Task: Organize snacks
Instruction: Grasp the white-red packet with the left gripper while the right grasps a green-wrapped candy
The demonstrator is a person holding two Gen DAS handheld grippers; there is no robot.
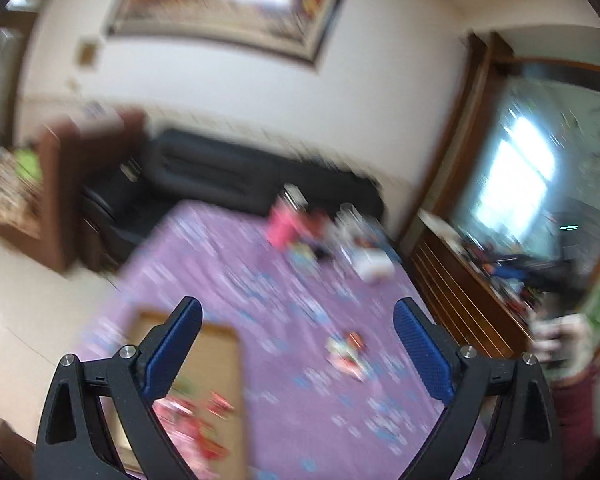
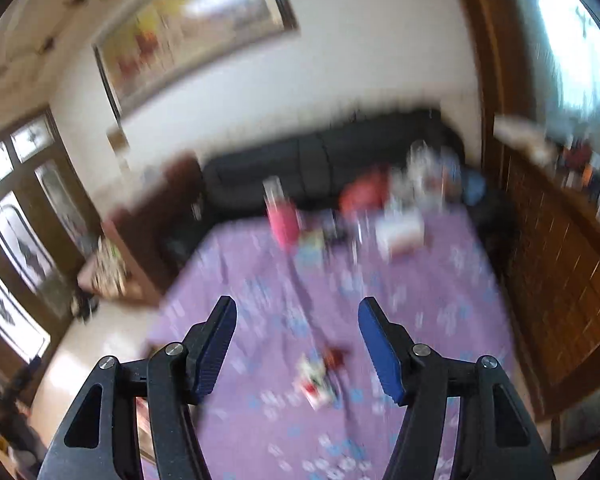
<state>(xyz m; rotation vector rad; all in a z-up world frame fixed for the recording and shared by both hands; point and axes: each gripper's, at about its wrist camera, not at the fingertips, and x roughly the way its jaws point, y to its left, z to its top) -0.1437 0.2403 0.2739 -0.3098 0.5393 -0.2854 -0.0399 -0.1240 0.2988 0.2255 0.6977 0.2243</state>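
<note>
Your left hand-held gripper point(image 1: 298, 320) stands wide open and empty; your right hand-held gripper point(image 2: 298, 320) is partly open, empty too. Between both, mid-frame, one snack packet point(image 1: 348, 354) lies loose on the purple tabletop point(image 1: 228, 264). At lower left, the wooden box point(image 1: 220, 360) already holds red packets point(image 1: 196, 428). More blurred items wait at the far edge.

A home living room: black sofa point(image 1: 236, 176), framed painting point(image 1: 228, 4).

Both wrist views are aimed forward and downward from above the purple patterned tablecloth point(image 1: 284, 320) point(image 2: 420, 320) (heavily blurred); the black sofa point(image 1: 220, 172) point(image 2: 300, 160) is shared
</note>
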